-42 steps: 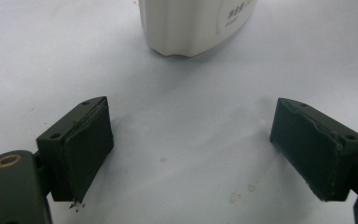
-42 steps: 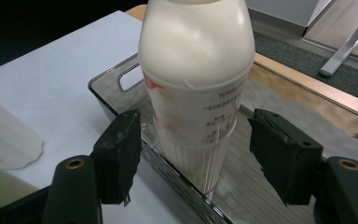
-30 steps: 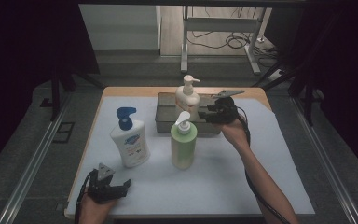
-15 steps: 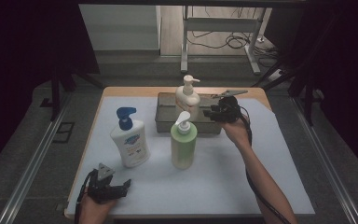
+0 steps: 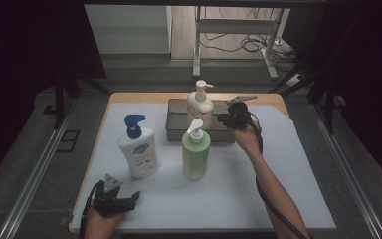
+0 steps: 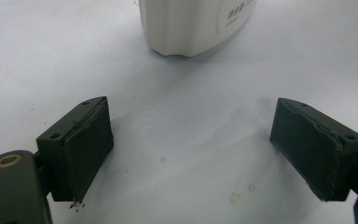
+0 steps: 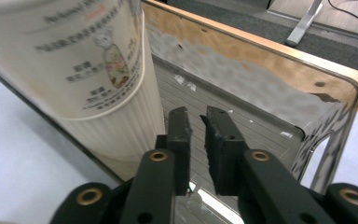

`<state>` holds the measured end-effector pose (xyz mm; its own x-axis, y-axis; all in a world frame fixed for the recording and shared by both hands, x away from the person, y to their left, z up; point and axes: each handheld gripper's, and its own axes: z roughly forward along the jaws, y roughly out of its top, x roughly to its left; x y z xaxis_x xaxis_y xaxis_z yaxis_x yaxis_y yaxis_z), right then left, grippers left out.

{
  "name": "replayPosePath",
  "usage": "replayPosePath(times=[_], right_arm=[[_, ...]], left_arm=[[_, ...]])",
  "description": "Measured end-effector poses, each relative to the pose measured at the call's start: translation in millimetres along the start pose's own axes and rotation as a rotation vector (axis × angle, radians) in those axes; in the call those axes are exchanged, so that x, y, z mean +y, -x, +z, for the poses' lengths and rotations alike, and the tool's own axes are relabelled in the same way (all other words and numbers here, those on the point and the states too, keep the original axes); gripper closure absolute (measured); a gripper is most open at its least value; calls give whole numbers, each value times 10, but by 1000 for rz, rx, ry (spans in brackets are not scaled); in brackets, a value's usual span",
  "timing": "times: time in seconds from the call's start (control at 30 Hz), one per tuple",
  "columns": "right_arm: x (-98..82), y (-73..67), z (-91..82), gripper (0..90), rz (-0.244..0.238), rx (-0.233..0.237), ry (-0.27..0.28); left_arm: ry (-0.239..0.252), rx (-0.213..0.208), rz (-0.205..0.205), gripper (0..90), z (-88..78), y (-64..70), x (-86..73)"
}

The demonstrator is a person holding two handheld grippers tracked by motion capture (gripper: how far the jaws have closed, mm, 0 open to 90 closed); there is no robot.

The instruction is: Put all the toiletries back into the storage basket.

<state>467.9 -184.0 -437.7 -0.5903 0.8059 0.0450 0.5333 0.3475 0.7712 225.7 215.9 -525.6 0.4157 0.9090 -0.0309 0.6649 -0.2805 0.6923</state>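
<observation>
A cream pump bottle [image 5: 200, 102] [image 7: 74, 60] stands in a metal tray [image 5: 176, 130] [image 7: 242, 102] at the back of the table. My right gripper [image 5: 222, 119] [image 7: 196, 116] hangs over the tray just right of that bottle, apart from it. Its jaws have just been closing and now stand almost together with nothing between them. My left gripper [image 5: 129, 199] [image 6: 191, 149] rests low at the front left, open and empty. The base of a white bottle with a blue pump [image 5: 138, 152] [image 6: 196, 23] lies ahead of it.
A green pump bottle [image 5: 195, 154] stands on the white mat [image 5: 278, 174] in front of the tray. The wooden table edge [image 5: 144, 97] runs behind the tray. Dark floor and metal rails surround the table.
The right gripper has sunk a little beside the cream bottle and its jaws have come together. The left gripper and the bottles have not moved.
</observation>
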Motion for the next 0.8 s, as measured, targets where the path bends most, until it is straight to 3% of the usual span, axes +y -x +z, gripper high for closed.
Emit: replayPosePath(times=[0.23,0.8], right_arm=[[26,-49,134,848,-13,24,-8],[19,-76,291,845,23,53,-28]], left_arm=[[0,-1,-1,126,0,1,0],[0,0,0,126,0,0,1]])
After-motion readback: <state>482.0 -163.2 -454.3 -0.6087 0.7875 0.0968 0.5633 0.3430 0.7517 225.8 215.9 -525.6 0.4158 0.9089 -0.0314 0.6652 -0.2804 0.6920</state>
